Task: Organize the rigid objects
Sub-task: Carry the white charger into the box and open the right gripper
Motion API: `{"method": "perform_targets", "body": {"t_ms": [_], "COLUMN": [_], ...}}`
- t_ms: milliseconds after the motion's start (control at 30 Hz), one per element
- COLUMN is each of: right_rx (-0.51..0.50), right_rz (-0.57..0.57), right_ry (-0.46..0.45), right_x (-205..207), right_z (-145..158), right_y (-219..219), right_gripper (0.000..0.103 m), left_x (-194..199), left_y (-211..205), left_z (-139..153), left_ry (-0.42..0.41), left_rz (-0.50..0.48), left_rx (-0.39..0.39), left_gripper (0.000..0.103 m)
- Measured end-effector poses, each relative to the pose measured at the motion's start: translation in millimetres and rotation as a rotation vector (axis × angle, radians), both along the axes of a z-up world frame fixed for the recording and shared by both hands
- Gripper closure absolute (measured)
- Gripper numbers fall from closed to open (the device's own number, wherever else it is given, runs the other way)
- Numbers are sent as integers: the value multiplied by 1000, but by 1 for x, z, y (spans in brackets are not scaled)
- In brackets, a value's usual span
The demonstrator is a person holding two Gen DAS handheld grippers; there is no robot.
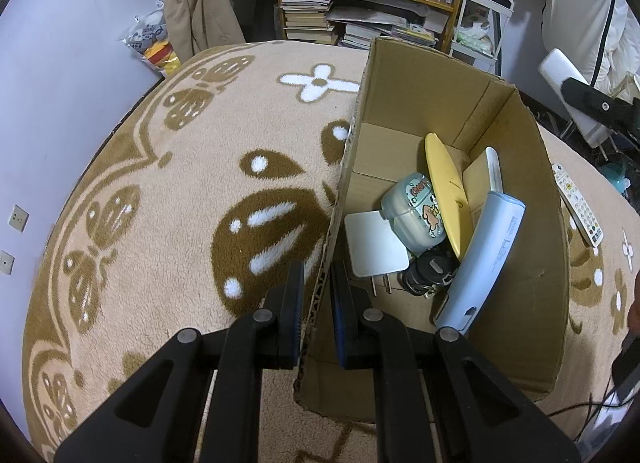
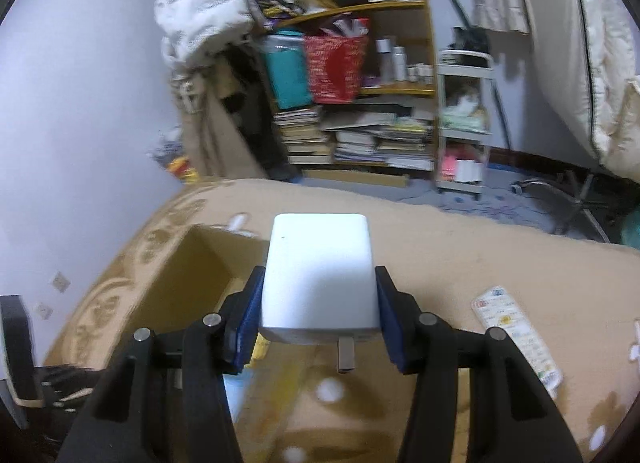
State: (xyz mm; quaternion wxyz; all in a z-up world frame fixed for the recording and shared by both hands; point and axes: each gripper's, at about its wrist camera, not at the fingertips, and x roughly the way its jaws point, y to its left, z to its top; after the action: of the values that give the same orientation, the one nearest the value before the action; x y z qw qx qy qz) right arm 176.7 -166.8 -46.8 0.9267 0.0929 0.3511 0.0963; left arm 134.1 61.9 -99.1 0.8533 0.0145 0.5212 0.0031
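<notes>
Left gripper [image 1: 316, 295], lower centre, clamped on the left wall of the open brown cardboard box [image 1: 400, 103]. Inside, a pale round tin [image 1: 416, 211] lettered "Cheer", a yellow plate [image 1: 448, 199], a light-blue case [image 1: 480, 259]. Right gripper [image 2: 320, 315], centre frame, grips a white plug-in adapter block [image 2: 320, 275] above the box; white remote control [image 2: 520, 339] lower right on the blanket.

A beige blanket [image 1: 180, 191] patterned with brown butterflies and white flowers is seen beneath a plain brown cardboard box [image 1: 520, 191] in which a yellow plate [image 1: 448, 199] and a pale blue case [image 1: 484, 263] are contained.
</notes>
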Motion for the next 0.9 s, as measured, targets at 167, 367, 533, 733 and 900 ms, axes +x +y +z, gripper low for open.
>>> {"method": "perform_targets", "body": {"t_ms": [167, 367, 533, 733, 900], "right_rx": [6, 9, 25, -3, -14], "right_rz": [112, 167, 174, 182, 138], "right_ry": [15, 50, 60, 27, 4], "right_x": [-4, -6, -3, -7, -8], "right_z": [-8, -26, -28, -11, -2], "right_y": [37, 61, 60, 57, 39], "right_gripper": [47, 48, 65, 64, 34], "left_x": [0, -1, 0, 0, -1], "left_y": [0, 0, 0, 2, 3], "left_z": [0, 0, 0, 0, 0], "left_ry": [-3, -2, -1, -4, -2], "left_rz": [-2, -4, -1, -4, 2], "left_rx": [6, -2, -6, -5, -18], "left_gripper": [91, 91, 91, 91, 91]}}
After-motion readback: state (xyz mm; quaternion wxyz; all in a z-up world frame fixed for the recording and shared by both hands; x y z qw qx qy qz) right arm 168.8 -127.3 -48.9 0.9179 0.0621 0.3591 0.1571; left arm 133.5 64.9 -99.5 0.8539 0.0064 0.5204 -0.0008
